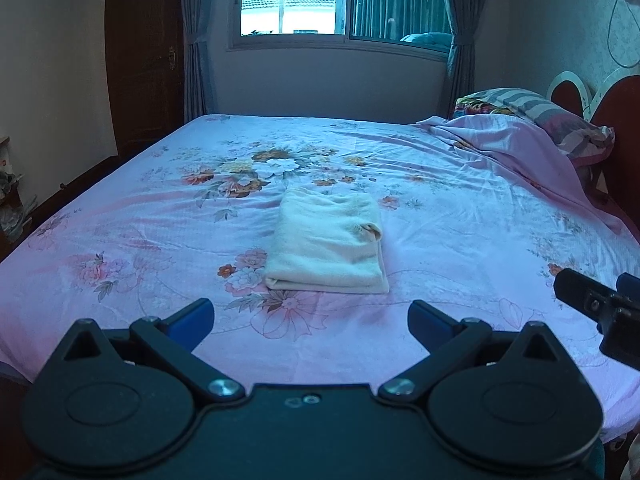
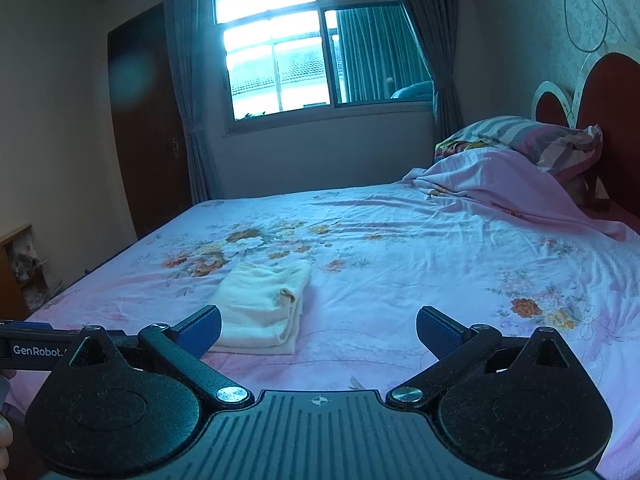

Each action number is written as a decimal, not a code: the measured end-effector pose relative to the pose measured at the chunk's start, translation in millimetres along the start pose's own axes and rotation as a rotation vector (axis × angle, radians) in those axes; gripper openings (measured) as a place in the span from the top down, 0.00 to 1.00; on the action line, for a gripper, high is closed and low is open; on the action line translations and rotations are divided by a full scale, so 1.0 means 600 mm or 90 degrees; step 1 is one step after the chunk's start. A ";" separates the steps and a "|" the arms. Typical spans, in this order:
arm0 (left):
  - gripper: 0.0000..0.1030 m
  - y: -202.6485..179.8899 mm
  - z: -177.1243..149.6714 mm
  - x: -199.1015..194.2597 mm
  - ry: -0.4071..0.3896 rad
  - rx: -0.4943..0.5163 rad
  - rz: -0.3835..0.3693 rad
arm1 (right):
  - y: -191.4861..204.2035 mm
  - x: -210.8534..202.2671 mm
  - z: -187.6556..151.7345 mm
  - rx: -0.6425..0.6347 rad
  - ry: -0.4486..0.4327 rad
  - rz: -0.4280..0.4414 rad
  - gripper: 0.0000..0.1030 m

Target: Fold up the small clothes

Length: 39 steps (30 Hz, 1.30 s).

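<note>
From my left wrist camera I see the left gripper (image 1: 311, 316) at the bottom of the frame with its two blue-padded fingers (image 1: 196, 314) spread wide apart, and nothing is between them. The folded cream garment (image 1: 326, 244) lies in the middle of the frame, flat on the bed sheet (image 1: 120, 216), a little beyond the finger tips and not touching them. It is folded into a neat rectangle with several layers showing along its near edge, and one small rolled opening shows at its right side. In the lower right of this same view a part of the right gripper (image 1: 600, 304) comes in, above the sheet and well apart from the garment. From my right wrist camera the right gripper also has its fingers (image 2: 436, 334) wide open and holding nothing; here the garment sits left of centre, just behind the left finger pad, and I cannot tell if they touch. I see no box or basket on the bed; the sheet with the flower print is what carries the garment. At the right of the frame are a bunched pink blanket (image 2: 500, 188) and a striped pillow (image 2: 516, 132) against the red headboard (image 2: 612, 92). A window (image 2: 280, 44) with curtains is at the upper middle.
</note>
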<state>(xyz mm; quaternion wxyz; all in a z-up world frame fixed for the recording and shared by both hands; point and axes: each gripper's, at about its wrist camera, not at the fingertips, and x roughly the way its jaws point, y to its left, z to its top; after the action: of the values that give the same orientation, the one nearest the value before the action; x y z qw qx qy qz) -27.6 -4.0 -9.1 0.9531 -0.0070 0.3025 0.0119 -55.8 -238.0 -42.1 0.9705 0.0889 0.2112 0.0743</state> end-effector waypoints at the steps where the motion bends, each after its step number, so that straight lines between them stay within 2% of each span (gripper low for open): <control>1: 0.02 -0.001 0.000 -0.001 -0.002 0.002 0.002 | 0.000 0.000 0.000 -0.002 -0.001 0.001 0.00; 16: 0.02 -0.003 -0.001 -0.010 -0.013 0.003 -0.003 | -0.006 -0.009 0.003 -0.006 -0.010 0.004 0.00; 39: 0.02 -0.003 -0.003 -0.007 -0.007 0.001 -0.008 | -0.001 0.002 -0.001 -0.007 0.011 0.005 0.00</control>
<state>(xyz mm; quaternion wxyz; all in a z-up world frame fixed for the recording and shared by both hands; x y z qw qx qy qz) -32.1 -6.2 -7.9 0.9548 -0.0083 0.2971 0.0056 -55.0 -238.4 -43.5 0.9688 0.0839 0.2191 0.0802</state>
